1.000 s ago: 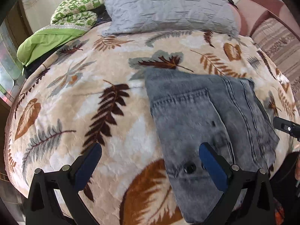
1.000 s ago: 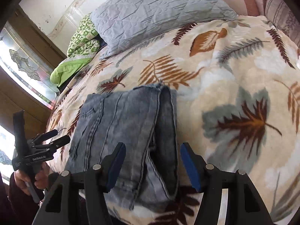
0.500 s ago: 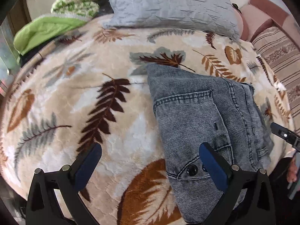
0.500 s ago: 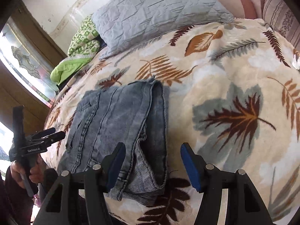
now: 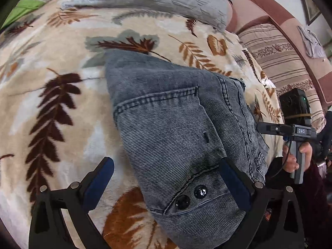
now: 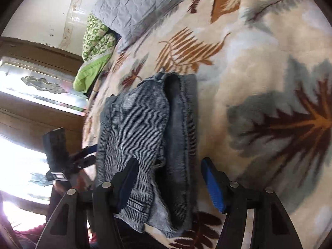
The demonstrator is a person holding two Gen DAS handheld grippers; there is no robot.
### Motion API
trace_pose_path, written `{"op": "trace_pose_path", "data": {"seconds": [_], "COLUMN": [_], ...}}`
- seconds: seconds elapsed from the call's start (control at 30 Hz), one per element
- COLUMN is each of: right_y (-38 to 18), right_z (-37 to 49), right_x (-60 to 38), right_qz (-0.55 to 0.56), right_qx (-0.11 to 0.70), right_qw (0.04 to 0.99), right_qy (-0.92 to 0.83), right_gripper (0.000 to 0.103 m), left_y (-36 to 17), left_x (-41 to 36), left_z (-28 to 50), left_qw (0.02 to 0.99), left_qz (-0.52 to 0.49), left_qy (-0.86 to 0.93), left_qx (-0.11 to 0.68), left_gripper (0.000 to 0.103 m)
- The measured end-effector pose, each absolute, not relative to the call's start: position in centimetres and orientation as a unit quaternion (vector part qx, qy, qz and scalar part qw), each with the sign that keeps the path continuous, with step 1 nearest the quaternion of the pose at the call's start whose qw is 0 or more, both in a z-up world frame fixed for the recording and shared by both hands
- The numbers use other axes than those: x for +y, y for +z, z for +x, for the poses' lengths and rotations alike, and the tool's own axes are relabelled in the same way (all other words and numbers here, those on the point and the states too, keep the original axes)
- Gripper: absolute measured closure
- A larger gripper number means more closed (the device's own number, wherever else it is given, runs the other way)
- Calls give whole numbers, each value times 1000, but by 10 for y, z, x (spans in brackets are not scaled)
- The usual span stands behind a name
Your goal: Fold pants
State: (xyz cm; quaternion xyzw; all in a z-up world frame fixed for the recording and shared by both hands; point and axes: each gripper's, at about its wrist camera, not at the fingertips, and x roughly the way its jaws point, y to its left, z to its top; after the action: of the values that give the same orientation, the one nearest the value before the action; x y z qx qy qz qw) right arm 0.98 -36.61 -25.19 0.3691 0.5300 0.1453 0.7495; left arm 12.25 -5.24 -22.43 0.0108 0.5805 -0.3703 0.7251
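Grey-blue denim pants (image 5: 176,128) lie folded into a thick stack on a leaf-patterned blanket (image 5: 62,103), waistband with two dark buttons (image 5: 192,197) nearest me. My left gripper (image 5: 168,176) is open and empty, its jaws standing either side of the waistband end, just above the cloth. In the right wrist view the same pants (image 6: 145,134) show their layered open edge. My right gripper (image 6: 170,182) is open and empty, its jaws straddling that edge. Each gripper shows in the other's view: the right one (image 5: 269,128) and the left one (image 6: 83,157).
A grey quilted pillow (image 5: 155,0) and a green patterned quilt (image 6: 95,41) lie at the bed's head. A striped pink sofa (image 5: 280,51) stands to the right. A wooden window frame (image 6: 31,62) is on the left. The blanket (image 6: 259,62) stretches right of the pants.
Both grippers have moved closer to the pants, so the pants look larger and now sit between each pair of jaws. Both grippers stayed open. The pants lie as before.
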Motion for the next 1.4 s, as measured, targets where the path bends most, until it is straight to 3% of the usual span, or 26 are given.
{"op": "trace_pose_path", "data": {"seconds": [0.33,0.47,0.73,0.8,1.0,1.2,1.4], "right_y": [-265,-290,-289,-281,-263,-246,-214], "right_z": [33,43,39,37,24,9,4], "right_x": [-333,-349,-339,-334,-319,-318,-314], "right_qz": [404,473,459,445,435,439,435], "right_qx": [521,519,506,500,474,453,443], "right_qw": [696,647,663,677,704,722,738], "right_qy": [284,296,307,307,302,282,265], "right_gripper": [32,33,32,32,40,54,55], "left_y": [-225,-234,-235,-232,-216,-191,-142], "left_x": [-47,-48,-57,-61,-62,-67,-63], "left_z": [126,132,134,132,126,112,105], "left_qw": [693,681,684,689,711,738,768], "left_qz": [-21,-26,-48,-45,-19,25,36], "left_qy": [-448,-462,-478,-474,-446,-422,-413], "left_qx": [565,568,549,546,544,526,488], "left_gripper": [14,14,12,34,66,79,80]}}
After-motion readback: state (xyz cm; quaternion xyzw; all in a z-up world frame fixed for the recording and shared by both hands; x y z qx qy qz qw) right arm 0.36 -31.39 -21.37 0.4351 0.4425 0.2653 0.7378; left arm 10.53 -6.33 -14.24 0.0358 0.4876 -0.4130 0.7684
